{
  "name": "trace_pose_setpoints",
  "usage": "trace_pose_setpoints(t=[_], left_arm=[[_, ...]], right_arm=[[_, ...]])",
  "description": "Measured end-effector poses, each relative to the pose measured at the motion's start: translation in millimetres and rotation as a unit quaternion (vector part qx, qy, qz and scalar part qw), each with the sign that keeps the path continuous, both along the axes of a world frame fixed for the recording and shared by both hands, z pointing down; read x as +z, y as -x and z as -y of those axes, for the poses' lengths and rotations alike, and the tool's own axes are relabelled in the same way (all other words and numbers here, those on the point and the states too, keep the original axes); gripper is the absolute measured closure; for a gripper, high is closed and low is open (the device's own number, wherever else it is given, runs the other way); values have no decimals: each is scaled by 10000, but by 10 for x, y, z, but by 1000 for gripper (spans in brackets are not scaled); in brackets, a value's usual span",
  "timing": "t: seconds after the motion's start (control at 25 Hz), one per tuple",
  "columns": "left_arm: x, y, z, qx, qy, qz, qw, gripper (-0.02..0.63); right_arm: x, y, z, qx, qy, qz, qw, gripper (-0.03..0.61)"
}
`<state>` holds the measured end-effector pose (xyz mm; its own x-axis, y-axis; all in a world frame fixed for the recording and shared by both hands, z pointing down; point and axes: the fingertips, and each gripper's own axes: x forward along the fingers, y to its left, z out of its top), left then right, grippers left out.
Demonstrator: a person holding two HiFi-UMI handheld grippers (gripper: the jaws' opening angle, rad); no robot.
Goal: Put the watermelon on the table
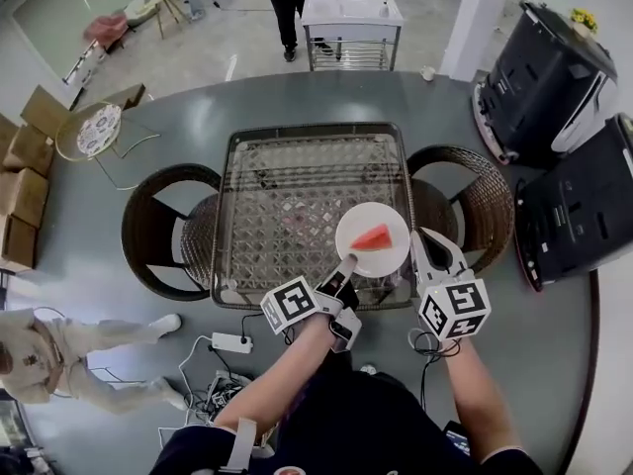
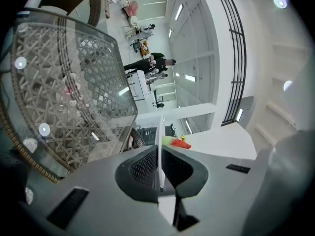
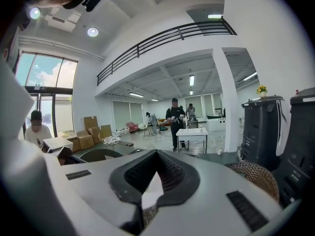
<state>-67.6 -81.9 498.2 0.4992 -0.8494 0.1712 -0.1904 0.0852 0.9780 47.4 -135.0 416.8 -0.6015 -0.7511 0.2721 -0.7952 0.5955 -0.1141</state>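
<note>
A red watermelon slice (image 1: 372, 237) lies on a white plate (image 1: 388, 255) over the near right part of the glass table (image 1: 287, 186). My left gripper (image 1: 346, 263) is shut on the plate's near left rim. In the left gripper view the plate (image 2: 158, 132) runs edge-on between the pads of that gripper (image 2: 159, 168), with the slice (image 2: 178, 142) beyond. My right gripper (image 1: 415, 237) stands at the plate's right rim. Its own view shows a white wedge of the plate (image 3: 149, 193) pinched between the shut jaws of the right gripper (image 3: 150, 186). Whether the plate rests on the glass I cannot tell.
A wicker chair stands at each side of the table, one left (image 1: 163, 228) and one right (image 1: 475, 201). Two black machines (image 1: 554, 87) stand at the far right. A power strip (image 1: 229, 342) and cables lie on the floor near my feet. A person (image 1: 289, 8) stands beyond by a white cart (image 1: 351, 28).
</note>
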Motion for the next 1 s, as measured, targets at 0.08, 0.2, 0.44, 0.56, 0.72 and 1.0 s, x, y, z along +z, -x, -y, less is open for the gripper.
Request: trace_pose_setpoints(t=[0.08, 0.2, 0.44, 0.56, 0.72, 1.0], left_arm=[[62, 56, 140, 119, 76, -5, 9999, 598], [127, 126, 343, 258, 105, -58, 9996, 598], [262, 206, 624, 551, 213, -111, 9982, 598], [330, 222, 752, 662, 276, -136, 9973, 598], [455, 215, 855, 790, 359, -128, 9961, 598], [708, 145, 1108, 804, 441, -82, 9958, 598]], right_arm=[[49, 43, 127, 117, 56, -55, 9999, 577], [132, 92, 298, 271, 145, -165, 9994, 577], [264, 151, 542, 556, 309, -353, 9974, 577], [296, 171, 657, 670, 345, -399, 9964, 577], [359, 191, 749, 759, 400, -427, 9954, 577], [568, 127, 952, 758, 525, -505, 9945, 577]])
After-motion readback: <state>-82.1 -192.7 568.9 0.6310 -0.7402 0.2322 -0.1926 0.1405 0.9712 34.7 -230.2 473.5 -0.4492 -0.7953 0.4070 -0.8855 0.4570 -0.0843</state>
